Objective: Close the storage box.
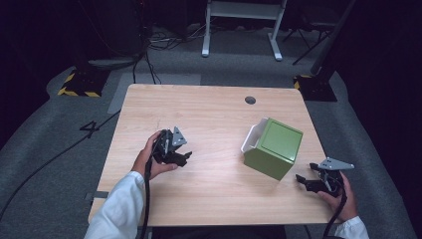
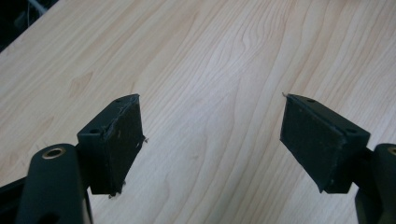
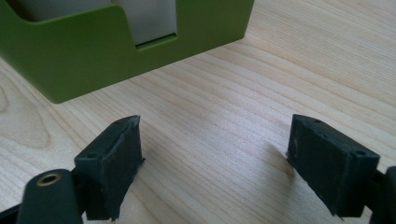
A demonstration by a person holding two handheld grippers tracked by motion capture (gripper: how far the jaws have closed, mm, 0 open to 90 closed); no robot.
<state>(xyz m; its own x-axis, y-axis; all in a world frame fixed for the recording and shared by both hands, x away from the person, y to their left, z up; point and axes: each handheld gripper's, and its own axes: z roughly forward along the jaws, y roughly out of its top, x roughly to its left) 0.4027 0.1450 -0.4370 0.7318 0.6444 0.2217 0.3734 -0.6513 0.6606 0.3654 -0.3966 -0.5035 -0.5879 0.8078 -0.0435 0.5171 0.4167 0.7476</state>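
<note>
Counting — one green box (image 1: 272,148) | one table (image 1: 209,109) | two grippers, fingers apart

White sleeves cover both forearms; the left hand-held gripper (image 1: 180,158) and right hand-held gripper (image 1: 304,180) are black, each topped by a grey three-cornered plate and trailing a black cable; jaws show brass-coloured pivot rings and small screw holes.

A pale wooden table (image 1: 214,114) stands on grey carpet (image 1: 45,149) in a dim room — white desk legs (image 1: 241,30) at upper centre, black cables (image 1: 149,55) and yellow-striped bases (image 1: 79,82) beside them.
</note>
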